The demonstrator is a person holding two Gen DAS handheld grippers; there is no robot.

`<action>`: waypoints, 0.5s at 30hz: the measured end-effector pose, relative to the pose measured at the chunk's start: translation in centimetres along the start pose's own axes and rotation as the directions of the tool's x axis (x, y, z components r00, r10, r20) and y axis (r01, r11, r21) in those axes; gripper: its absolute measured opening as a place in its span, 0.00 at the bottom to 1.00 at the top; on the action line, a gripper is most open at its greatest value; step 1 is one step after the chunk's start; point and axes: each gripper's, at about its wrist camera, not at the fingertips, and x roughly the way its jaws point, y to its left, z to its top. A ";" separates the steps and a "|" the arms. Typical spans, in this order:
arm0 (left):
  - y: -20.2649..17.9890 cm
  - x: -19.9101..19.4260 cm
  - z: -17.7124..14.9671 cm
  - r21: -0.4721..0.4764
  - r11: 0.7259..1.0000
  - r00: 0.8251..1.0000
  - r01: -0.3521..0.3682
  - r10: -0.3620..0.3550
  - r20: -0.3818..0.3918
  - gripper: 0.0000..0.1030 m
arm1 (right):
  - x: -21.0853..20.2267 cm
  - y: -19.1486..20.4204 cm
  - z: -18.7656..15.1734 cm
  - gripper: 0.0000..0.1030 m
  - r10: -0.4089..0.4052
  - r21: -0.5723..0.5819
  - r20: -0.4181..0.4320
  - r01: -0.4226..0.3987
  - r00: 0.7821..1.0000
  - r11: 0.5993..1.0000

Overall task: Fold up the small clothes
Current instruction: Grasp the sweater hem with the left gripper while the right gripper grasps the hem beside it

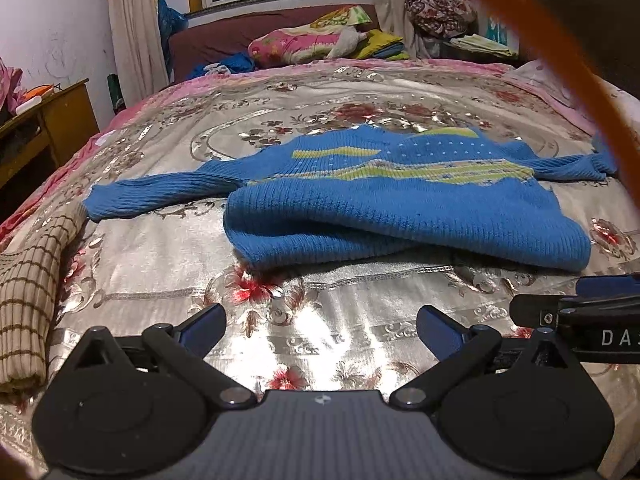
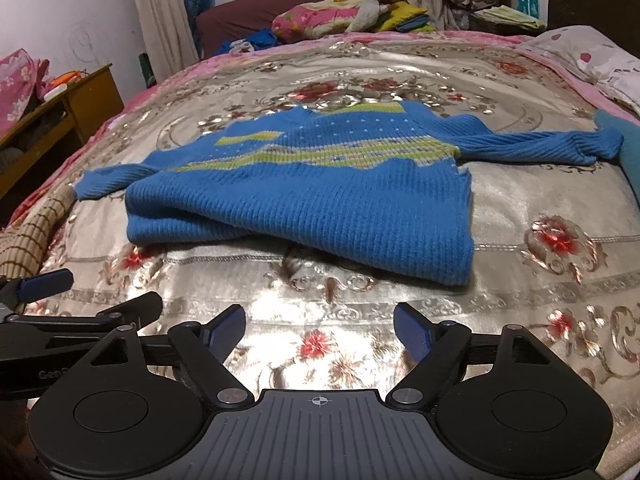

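With the left gripper (image 1: 321, 325) and right gripper (image 2: 319, 326) both spread wide and empty, advance each to a corner of the near hem of the blue sweater (image 2: 304, 204), which lies flat, sleeves outstretched, on the floral bedspread (image 2: 520, 288). Pinch both knit layers together. Legible writing: only "DA" and "Cen" fragments on the gripper bodies.
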 end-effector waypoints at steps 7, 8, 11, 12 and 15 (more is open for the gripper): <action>0.3 -0.2 0.4 -0.002 1.000 1.000 0.002 -0.002 0.020 1.00 | 0.5 0.6 0.8 0.70 0.021 -0.013 0.006 -0.021 1.000 1.000; 0.4 -0.1 0.4 -0.002 1.000 1.000 0.002 -0.002 0.020 1.00 | 0.4 0.6 0.8 0.70 0.025 -0.015 0.010 -0.025 1.000 1.000; 0.6 0.0 0.7 0.001 1.000 1.000 0.009 -0.009 0.022 1.00 | 0.4 0.8 1.1 0.68 0.031 -0.021 0.011 -0.031 0.999 0.999; 0.7 0.1 0.8 0.005 1.000 1.000 0.009 -0.009 0.029 1.00 | 0.5 0.8 1.2 0.68 0.033 -0.020 0.010 -0.032 0.999 0.999; 1.6 0.3 1.3 0.009 1.000 0.999 -0.012 0.011 0.046 1.00 | 0.7 0.9 1.6 0.67 0.034 -0.017 0.014 -0.034 0.999 0.999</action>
